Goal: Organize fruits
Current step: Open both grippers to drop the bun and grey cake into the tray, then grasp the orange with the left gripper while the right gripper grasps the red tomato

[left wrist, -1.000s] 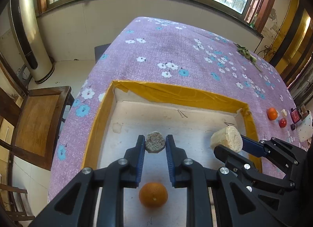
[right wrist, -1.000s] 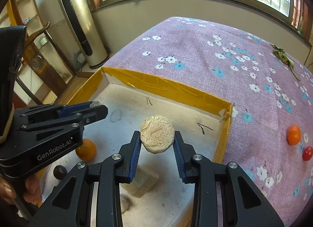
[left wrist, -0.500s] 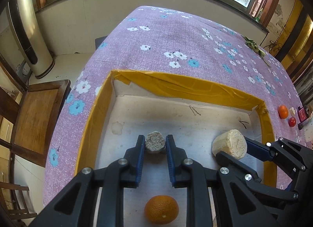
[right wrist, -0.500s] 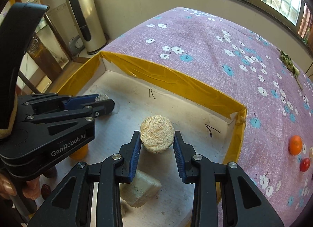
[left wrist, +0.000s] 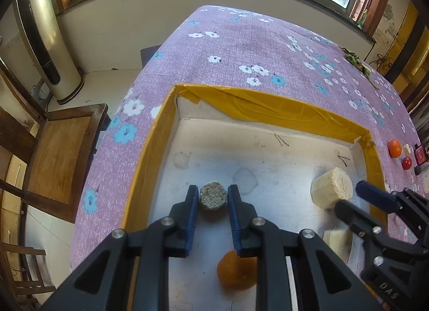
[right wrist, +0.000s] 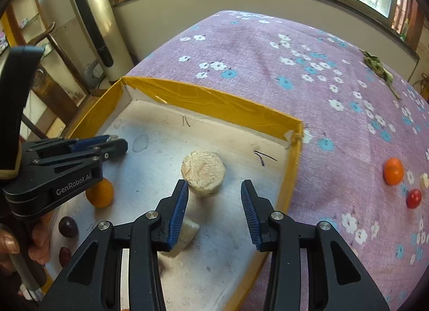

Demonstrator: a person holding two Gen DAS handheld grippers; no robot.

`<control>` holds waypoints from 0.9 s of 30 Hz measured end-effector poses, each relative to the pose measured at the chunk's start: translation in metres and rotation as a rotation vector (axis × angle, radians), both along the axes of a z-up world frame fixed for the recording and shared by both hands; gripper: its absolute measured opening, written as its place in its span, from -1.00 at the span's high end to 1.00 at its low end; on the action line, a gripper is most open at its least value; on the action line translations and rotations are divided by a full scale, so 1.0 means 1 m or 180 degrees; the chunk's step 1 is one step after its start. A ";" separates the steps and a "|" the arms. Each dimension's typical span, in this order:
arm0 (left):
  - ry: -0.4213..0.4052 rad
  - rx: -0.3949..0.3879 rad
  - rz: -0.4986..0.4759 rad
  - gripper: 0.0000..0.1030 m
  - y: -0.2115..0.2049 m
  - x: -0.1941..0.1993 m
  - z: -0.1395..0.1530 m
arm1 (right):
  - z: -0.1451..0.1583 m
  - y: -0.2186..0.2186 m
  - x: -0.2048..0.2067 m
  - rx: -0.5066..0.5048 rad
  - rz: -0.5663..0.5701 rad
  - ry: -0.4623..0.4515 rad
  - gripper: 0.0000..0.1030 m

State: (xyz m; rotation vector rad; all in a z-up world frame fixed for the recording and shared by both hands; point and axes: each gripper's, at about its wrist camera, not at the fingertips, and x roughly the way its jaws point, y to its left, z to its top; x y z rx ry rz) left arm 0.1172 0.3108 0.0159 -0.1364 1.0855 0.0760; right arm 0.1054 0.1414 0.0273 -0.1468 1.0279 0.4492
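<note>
Right gripper jaws now opening, freeing the pale round cake onto the tray.
Left gripper stays clamped on a smaller, greyish, crumbly disc.

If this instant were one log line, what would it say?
left tongs: shut on grey puck | right tongs: opening, pale round piece released in yellow-rimmed tray | orange: in tray

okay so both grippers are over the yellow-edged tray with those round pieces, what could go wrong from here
The right gripper is opening beside the pale round piece, which seems to rest on another chunk; it may topple or roll.

The left gripper is shut on a small greyish piece; a tight squeeze could crumble it.

The grippers are close together and could collide.
</note>
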 end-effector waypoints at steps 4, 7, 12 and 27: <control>-0.0057 0.0118 0.0070 0.02 -0.002 -0.012 0.005 | 0.009 -0.013 -0.011 0.0149 -0.0083 -0.0010 0.24; -0.0148 0.0166 0.0150 -0.15 0.000 -0.023 0.011 | 0.015 -0.019 -0.021 0.0155 -0.0133 -0.0047 0.23; -0.0221 0.0205 0.0168 -0.20 -0.004 -0.038 0.019 | 0.022 -0.026 -0.040 0.0245 -0.0139 -0.0070 0.24; -0.0353 0.0365 0.0152 -0.36 -0.046 -0.081 0.037 | 0.022 -0.069 -0.100 0.0261 -0.0094 -0.0047 0.22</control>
